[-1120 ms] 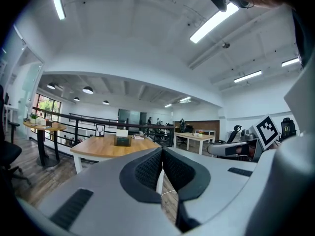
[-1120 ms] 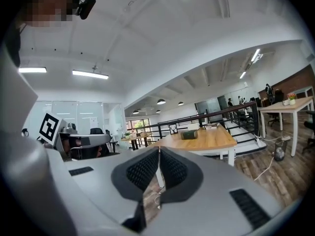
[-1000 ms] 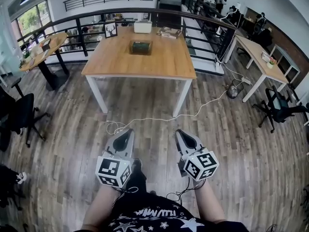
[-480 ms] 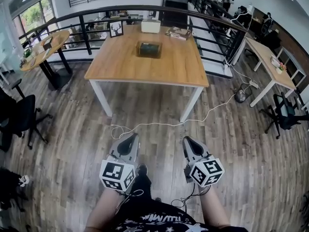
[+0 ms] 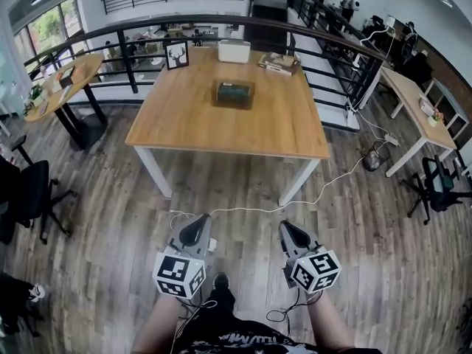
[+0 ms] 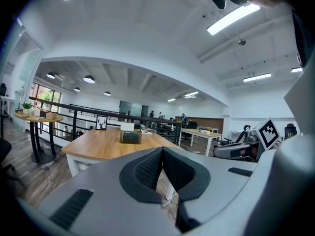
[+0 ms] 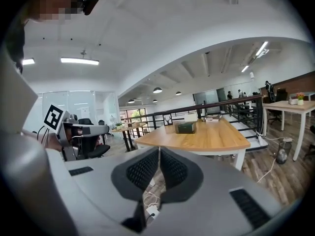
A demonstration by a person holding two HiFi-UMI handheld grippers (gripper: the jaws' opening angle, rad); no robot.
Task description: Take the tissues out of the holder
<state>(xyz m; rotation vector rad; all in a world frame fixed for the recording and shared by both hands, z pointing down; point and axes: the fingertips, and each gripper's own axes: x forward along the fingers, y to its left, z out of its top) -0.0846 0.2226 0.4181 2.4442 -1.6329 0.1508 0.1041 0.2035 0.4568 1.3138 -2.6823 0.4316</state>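
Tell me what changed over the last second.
The person has walked closer to the wooden table, which now fills more of the head view. The left claw and right claw travelled along, both shut and empty throughout. The tissue holder sits untouched mid-table, with the framed deer picture, white box and books behind it.

The head view looks steeply down; both gripper views face level toward the same distant table.
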